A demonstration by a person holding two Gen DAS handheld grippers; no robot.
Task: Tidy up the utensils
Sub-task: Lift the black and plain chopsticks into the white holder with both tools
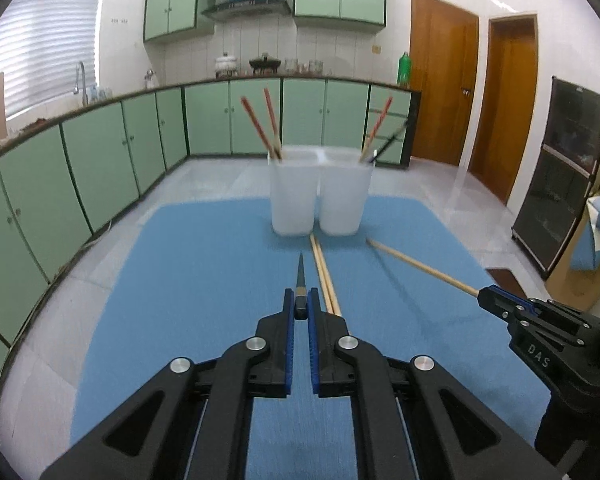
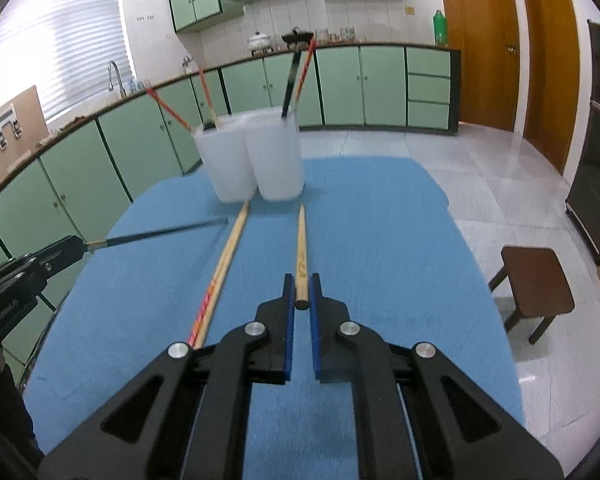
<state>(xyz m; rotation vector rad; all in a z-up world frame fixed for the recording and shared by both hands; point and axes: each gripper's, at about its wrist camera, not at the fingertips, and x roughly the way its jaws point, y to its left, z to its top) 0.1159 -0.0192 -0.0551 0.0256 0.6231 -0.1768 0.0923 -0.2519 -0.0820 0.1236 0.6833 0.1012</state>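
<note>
Cups stand ahead of both grippers. Your left gripper clamps a dark chopstick, your right gripper a wooden chopstick; both sticks point forward at them.

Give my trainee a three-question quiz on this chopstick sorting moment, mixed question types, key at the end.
1. True or false: the left gripper is shut on a dark chopstick.
2. What does the right gripper hold? A) a spoon B) a light wooden chopstick C) nothing
3. What still lies on the blue mat, reaching from near the left gripper's fingers to the two white containers?

Key
1. True.
2. B.
3. A pair of wooden chopsticks lying side by side.
</note>
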